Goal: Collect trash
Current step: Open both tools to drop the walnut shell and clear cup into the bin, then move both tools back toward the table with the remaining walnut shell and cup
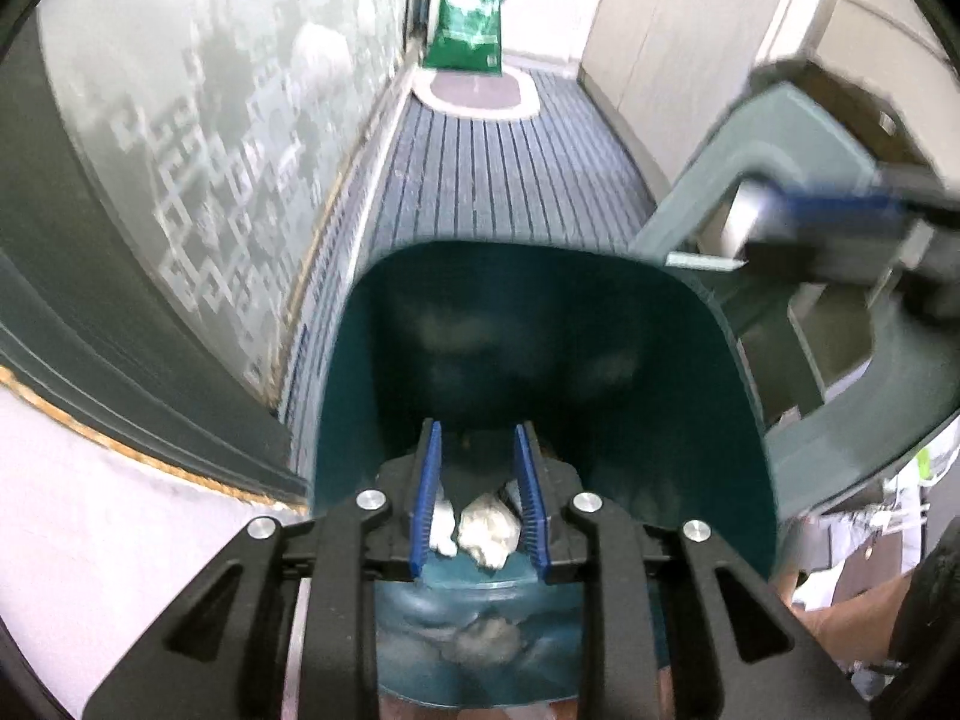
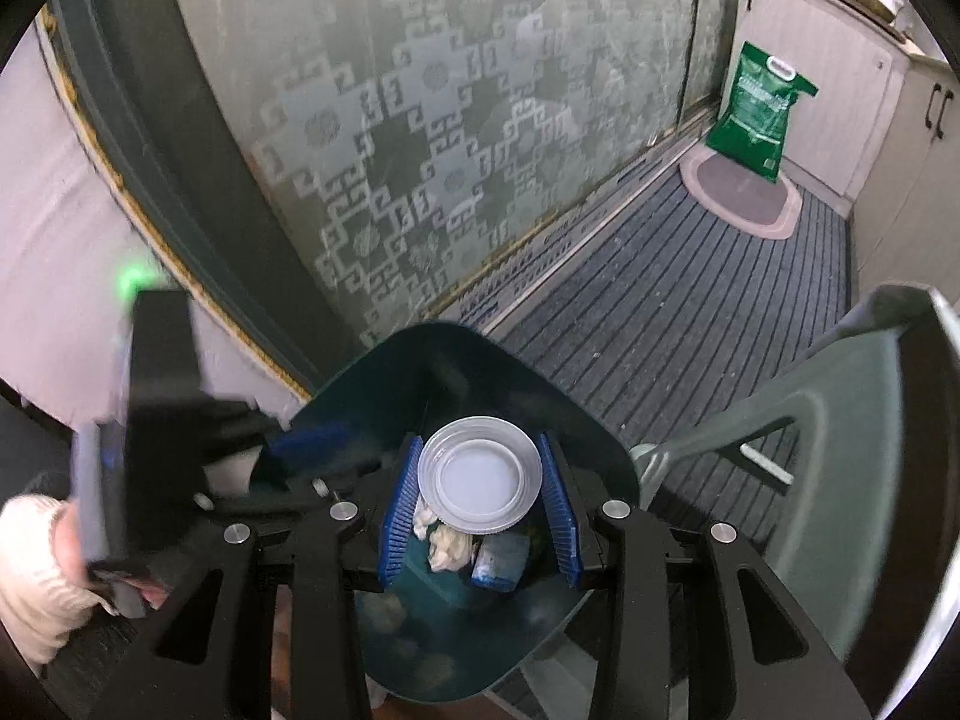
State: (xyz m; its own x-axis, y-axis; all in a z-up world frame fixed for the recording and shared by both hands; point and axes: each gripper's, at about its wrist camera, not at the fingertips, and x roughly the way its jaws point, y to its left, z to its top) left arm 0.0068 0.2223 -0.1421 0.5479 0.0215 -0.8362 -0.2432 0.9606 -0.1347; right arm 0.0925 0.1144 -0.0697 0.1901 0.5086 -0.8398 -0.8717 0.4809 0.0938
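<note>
The trash sat at the bottom of a dark teal bin, which stood open on a striped floor mat. Uppermost in the right wrist view lay a round, pale plastic lid with a ridged rim and a flat white centre. Beneath it were crumpled white tissues and a blue and white packet. In the left wrist view the tissues showed as two rumpled white lumps on the bin's floor, and the glossy near wall mirrored them faintly.

The right gripper pointed down into the bin, its blue pads on either side of the lid; whether the pads pressed on its rim I could not tell. The left gripper also pointed into the bin with its jaws apart, nothing between the pads, the tissues lying below the gap. From the right wrist that gripper appeared as a blurred black shape at the bin's left rim, carried by a hand in a cream knitted glove.

Just beside the bin on the right stood a grey-green plastic chair. Behind the bin rose a frosted glass door patterned with square motifs. Well apart, at the far end of the mat, a green bag leaned by pale cabinets, next to an oval rug.
</note>
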